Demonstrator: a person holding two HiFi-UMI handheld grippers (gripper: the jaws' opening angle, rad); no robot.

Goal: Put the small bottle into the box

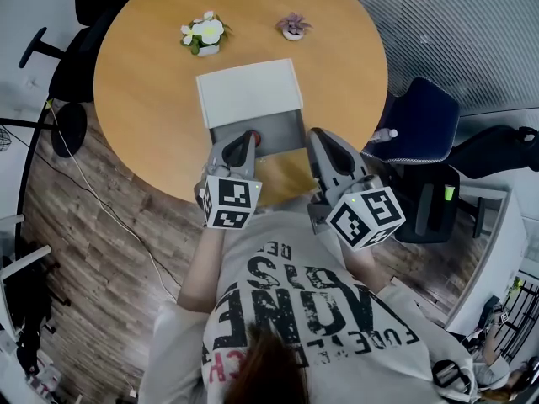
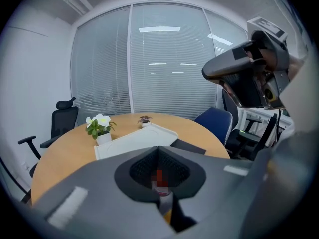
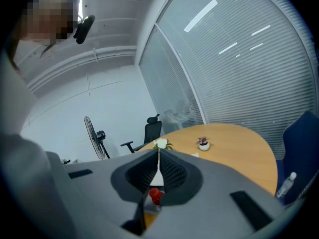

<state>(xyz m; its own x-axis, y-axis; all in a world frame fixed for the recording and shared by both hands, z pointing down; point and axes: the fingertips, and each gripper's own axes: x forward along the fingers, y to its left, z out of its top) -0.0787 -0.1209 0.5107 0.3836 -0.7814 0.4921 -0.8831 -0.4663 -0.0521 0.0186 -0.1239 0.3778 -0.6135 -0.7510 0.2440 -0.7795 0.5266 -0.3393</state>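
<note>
Left gripper (image 2: 158, 151): jaws closed together, tips meeting. Small bottle with red cap, pale neck, orange lower body (image 2: 160, 180) shows through hollow just below tips; real pinch not confirmed. Right gripper (image 3: 158, 156): jaws likewise together, nothing between. From head view, bottle sits at left gripper's tip, off to right gripper's left; left clearly nearer. Bottle looks upright, cap up, over grey tray of open white box (image 1: 282, 129), near front edge. Beyond: flat white lid (image 1: 250, 91), round wooden table (image 1: 143, 82).
</note>
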